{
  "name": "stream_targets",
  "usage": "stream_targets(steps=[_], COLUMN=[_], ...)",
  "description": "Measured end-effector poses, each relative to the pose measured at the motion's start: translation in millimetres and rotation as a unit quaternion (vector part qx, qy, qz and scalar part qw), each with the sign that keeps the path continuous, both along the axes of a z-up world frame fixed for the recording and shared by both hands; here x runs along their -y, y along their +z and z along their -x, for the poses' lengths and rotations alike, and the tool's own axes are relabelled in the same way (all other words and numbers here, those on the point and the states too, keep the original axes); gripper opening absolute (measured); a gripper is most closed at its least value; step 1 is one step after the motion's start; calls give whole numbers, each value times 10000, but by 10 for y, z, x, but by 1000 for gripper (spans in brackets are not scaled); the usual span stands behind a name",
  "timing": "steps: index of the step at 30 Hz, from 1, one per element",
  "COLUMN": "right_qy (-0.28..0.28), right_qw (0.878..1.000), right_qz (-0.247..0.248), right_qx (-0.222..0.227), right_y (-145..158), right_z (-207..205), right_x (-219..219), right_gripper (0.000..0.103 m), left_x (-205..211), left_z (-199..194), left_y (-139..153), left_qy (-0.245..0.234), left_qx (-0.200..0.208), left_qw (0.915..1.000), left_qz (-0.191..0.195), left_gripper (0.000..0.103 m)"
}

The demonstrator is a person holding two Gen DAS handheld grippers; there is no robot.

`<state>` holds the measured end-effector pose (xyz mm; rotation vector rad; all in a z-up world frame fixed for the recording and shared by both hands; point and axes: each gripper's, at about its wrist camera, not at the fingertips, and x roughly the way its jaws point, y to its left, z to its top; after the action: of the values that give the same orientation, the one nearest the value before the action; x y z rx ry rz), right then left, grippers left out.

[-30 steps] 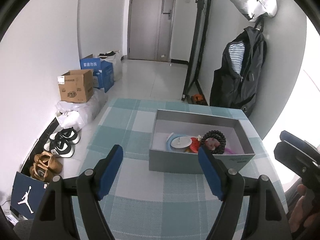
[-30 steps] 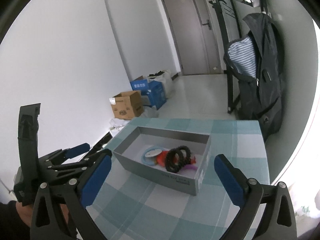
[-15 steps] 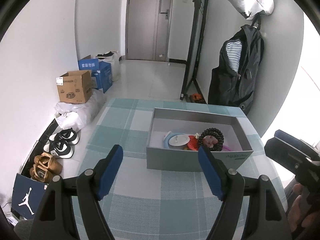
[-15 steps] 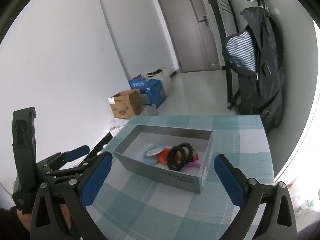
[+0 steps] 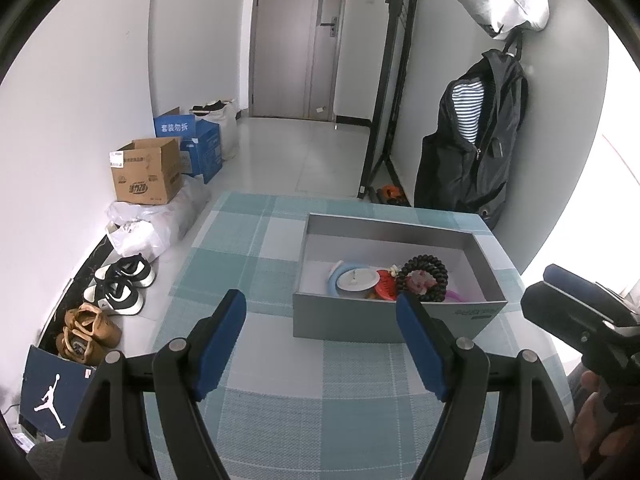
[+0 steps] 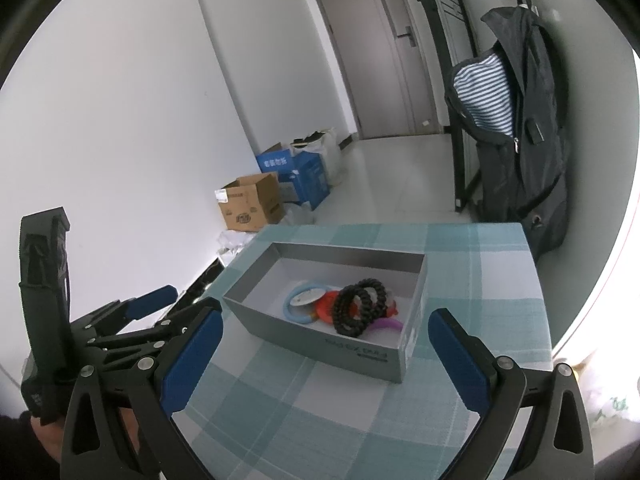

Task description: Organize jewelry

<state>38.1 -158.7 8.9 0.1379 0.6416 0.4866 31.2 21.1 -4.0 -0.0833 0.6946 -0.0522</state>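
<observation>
A grey open box (image 5: 384, 324) (image 6: 320, 344) stands on the checked tablecloth. Inside lie black spiral hair ties (image 5: 424, 276) (image 6: 360, 304), a light blue ring with a white disc (image 5: 352, 280) (image 6: 304, 300), a red piece (image 5: 386, 284) (image 6: 326, 304) and a purple band (image 6: 386, 325). My left gripper (image 5: 322, 344) is open and empty, held above the cloth just in front of the box. My right gripper (image 6: 326, 354) is open and empty, in front of the box's near corner. Each gripper shows at the edge of the other's view.
The teal checked table (image 5: 248, 248) (image 6: 480, 280) ends near a white wall on the left. On the floor are shoes (image 5: 120, 284), cardboard boxes (image 5: 146, 176) (image 6: 252, 206) and plastic bags. A dark jacket (image 5: 476, 140) (image 6: 520, 128) hangs at the right.
Both grippers have drawn back slightly from the box and risen a little. The box now looks a bit farther off. Both stay open.
</observation>
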Motion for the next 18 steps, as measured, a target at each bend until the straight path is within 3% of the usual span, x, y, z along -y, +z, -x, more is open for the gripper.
stream_targets(steps=[18], right_qy=[19], right_qw=[10000], right_qz=[-2], right_qx=[-13], right_y=[-9], right_z=[-2], right_x=[-13], right_gripper=[103], left_x=[5], left_z=[-6], left_y=[-16], left_qy=[-36], left_qx=[-1], left_qw=[10000], left_qz=[50], left_gripper=[74])
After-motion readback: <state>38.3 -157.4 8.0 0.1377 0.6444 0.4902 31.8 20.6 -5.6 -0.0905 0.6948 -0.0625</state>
